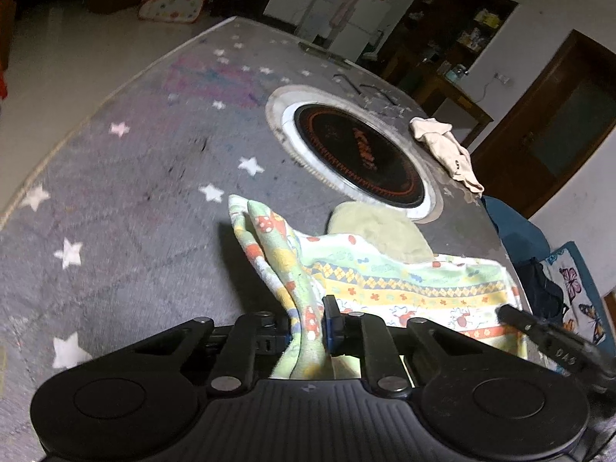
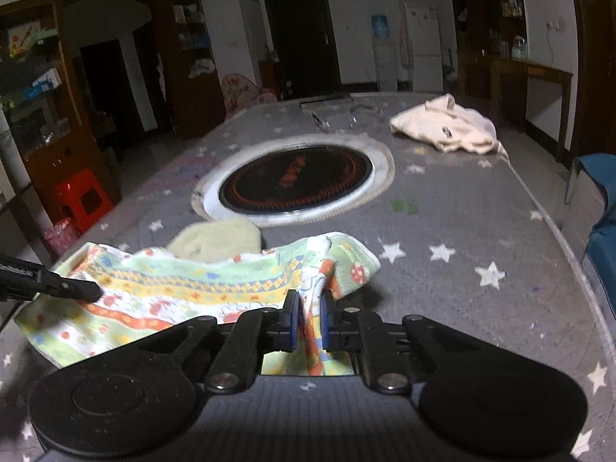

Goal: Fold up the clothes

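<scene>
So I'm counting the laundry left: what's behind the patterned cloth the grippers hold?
A pale green garment lies just behind the patterned cloth, which covers its near edge. Anything underneath is hidden.

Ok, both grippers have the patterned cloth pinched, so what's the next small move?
Probably lift both together and draw them apart. The left gripper and right gripper each clamp a bunched corner of the cloth, which sags between them over a green item.

A dim room is bounded by white walls (image 2: 354,19); dark wooden shelving (image 2: 34,88) is set along the left, a red stool (image 2: 82,200) is placed beside it, and a white fridge (image 2: 423,46) is seen opposite
</scene>
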Tool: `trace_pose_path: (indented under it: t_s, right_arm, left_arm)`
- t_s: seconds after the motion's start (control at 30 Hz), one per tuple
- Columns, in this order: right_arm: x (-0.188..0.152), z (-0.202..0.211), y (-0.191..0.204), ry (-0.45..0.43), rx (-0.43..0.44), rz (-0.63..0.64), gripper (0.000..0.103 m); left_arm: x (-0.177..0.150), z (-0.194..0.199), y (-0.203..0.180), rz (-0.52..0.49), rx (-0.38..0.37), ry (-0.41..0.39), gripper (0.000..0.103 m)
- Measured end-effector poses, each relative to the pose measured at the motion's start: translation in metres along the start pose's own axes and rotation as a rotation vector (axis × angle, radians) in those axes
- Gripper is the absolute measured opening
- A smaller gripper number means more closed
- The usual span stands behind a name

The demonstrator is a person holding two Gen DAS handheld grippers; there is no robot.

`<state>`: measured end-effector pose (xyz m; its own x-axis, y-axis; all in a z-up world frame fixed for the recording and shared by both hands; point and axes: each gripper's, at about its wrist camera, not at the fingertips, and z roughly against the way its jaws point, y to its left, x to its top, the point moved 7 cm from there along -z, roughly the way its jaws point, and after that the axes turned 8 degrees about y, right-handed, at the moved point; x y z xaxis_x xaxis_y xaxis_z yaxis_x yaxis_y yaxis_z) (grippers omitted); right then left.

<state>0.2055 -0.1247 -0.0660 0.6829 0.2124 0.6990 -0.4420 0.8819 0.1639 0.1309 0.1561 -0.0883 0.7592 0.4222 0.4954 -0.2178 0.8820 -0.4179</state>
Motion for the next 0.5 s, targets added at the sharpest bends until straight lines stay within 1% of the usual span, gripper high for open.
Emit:
trace_pose_path:
  t_s: [0.17, 0.33, 0.5]
  right_arm:
    - [0.008, 0.018, 0.012, -0.041, 0.005, 0.045, 0.009]
    - [0.014, 0.035, 0.025, -0.075, -0.007, 0.093, 0.009]
    - [0.017, 0.048, 0.028, -0.098, -0.028, 0.119, 0.009]
  left_arm:
    - [0.002, 0.010, -0.017, -0.056, 0.011, -0.036, 0.014]
    - [0.003, 0.016, -0.033, -0.101, 0.010, -0.056, 0.014]
    - [0.005, 0.021, -0.047, -0.135, 0.006, -0.069, 0.014]
